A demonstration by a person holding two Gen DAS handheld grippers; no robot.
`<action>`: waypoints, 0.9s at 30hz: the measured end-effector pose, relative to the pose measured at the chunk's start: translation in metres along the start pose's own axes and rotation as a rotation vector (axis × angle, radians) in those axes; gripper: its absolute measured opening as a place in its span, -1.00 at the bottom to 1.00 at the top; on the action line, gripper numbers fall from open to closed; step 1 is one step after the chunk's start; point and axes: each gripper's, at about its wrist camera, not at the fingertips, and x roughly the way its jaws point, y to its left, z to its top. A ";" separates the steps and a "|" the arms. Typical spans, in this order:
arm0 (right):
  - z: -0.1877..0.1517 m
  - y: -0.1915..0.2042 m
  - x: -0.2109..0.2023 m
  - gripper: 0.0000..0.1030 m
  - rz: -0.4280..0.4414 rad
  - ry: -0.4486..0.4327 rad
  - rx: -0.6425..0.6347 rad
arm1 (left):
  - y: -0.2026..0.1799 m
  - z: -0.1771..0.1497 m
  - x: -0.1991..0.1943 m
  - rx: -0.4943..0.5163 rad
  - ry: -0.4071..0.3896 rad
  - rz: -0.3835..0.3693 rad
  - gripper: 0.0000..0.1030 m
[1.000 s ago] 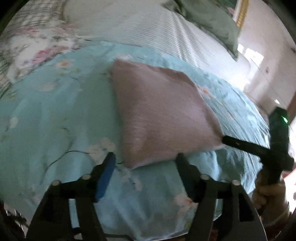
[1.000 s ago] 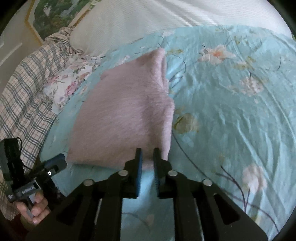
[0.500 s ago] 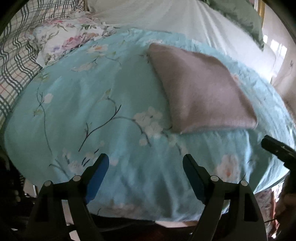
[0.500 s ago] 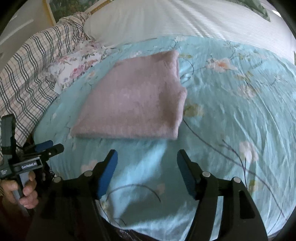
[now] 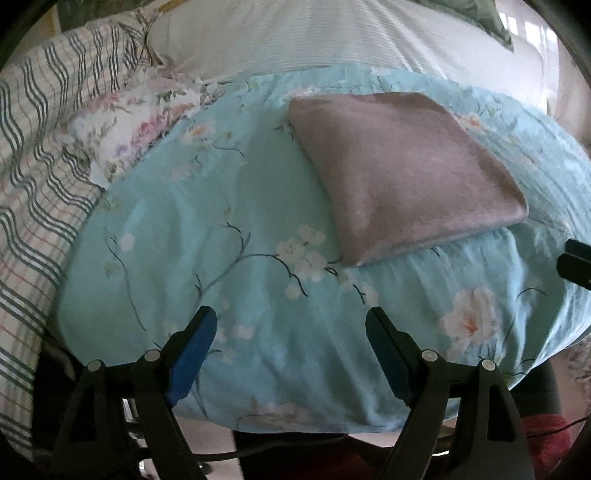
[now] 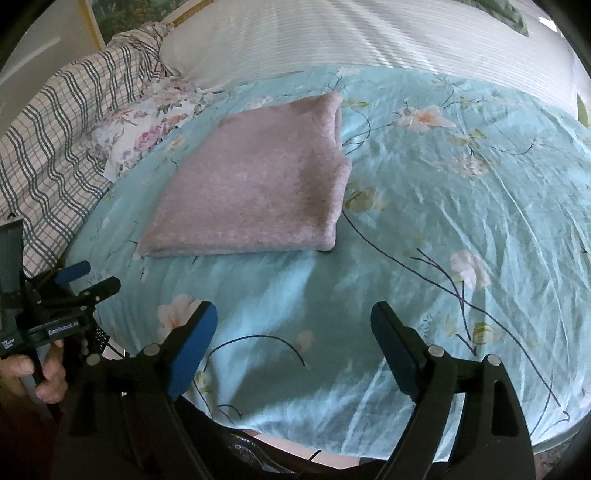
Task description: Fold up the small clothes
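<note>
Cloth: 1 pink folded piece (image 5: 402,166), (image 6: 258,184); lies flat on the sheet, ahead of both grippers, touching neither.
Grippers: 2.
L gripper (image 5: 291,328): jaws wide, nothing between the blue pads; cloth ahead and to its right, near corner just past the tips.
R gripper (image 6: 293,325): jaws opening, already wide, nothing between them; cloth ahead and to its left, its near edge apart from the tips.
Hands: 1 seen, at left edge of right view (image 6: 33,373), on L gripper's handle.
Sheet: 1, aqua w/ flowers (image 5: 221,229), (image 6: 461,184); bare betw. both tips and cloth.
Other bedding: 1 white striped cover (image 5: 314,33) beyond the sheet; 1 plaid cloth (image 5: 33,155) far left; 1 floral piece (image 5: 125,129) betw. plaid and sheet.
Edges: sheet's near edge drops off right under both grippers; cloth's fold edge on its right side in right view.
Open room: wide bare sheet right of cloth ahead of R gripper; bare patch left of cloth ahead of L gripper.
</note>
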 end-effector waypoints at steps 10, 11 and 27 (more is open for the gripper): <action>0.005 0.007 0.001 0.69 0.017 0.011 -0.027 | 0.010 0.017 -0.003 0.021 0.014 0.049 0.62; 0.006 0.008 0.001 0.70 0.022 0.013 -0.031 | 0.011 0.019 -0.003 0.020 0.013 0.048 0.63; 0.045 0.032 0.017 0.74 0.046 -0.004 -0.115 | 0.013 0.052 0.006 -0.014 -0.008 0.007 0.66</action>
